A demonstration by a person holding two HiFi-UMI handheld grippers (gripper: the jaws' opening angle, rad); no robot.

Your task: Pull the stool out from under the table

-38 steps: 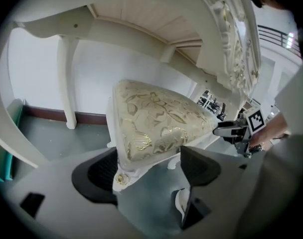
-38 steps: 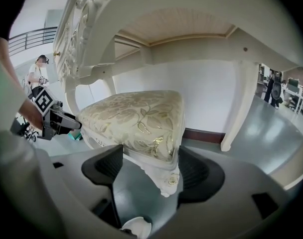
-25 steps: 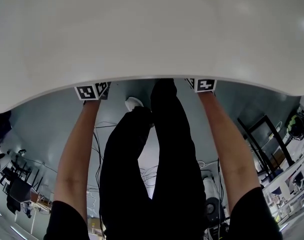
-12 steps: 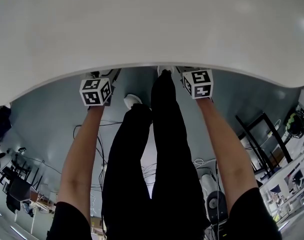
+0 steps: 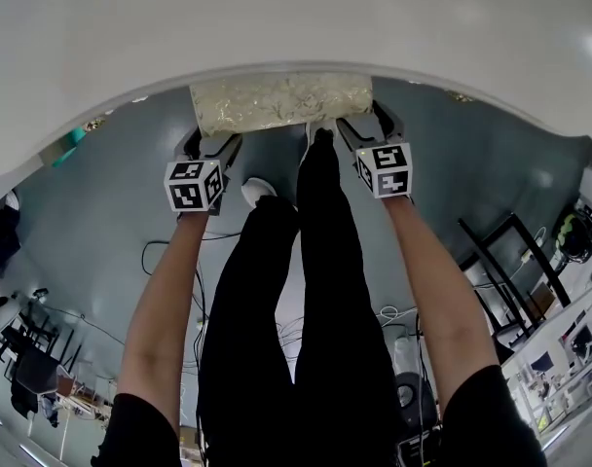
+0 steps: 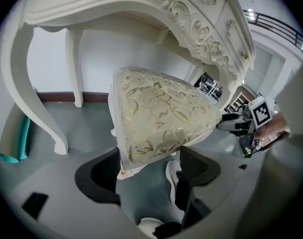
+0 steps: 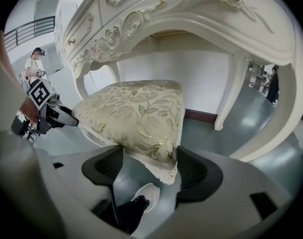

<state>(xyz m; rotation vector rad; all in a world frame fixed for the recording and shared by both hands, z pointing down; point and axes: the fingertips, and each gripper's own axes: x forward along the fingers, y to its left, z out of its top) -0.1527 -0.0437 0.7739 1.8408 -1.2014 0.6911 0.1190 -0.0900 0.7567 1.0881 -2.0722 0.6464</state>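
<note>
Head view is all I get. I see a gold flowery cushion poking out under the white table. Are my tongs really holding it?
Observer: Yes. The left gripper view shows the left tongs pinching one front corner of the cream, gold-flowered cushioned stool.
Operator: And the other one?
Observer: The right tongs clamp the other front corner, with a pad on each side.
Operator: What does the table look like from down there?
Observer: The white carved table has gilded scrollwork along its front and curved legs.
</note>
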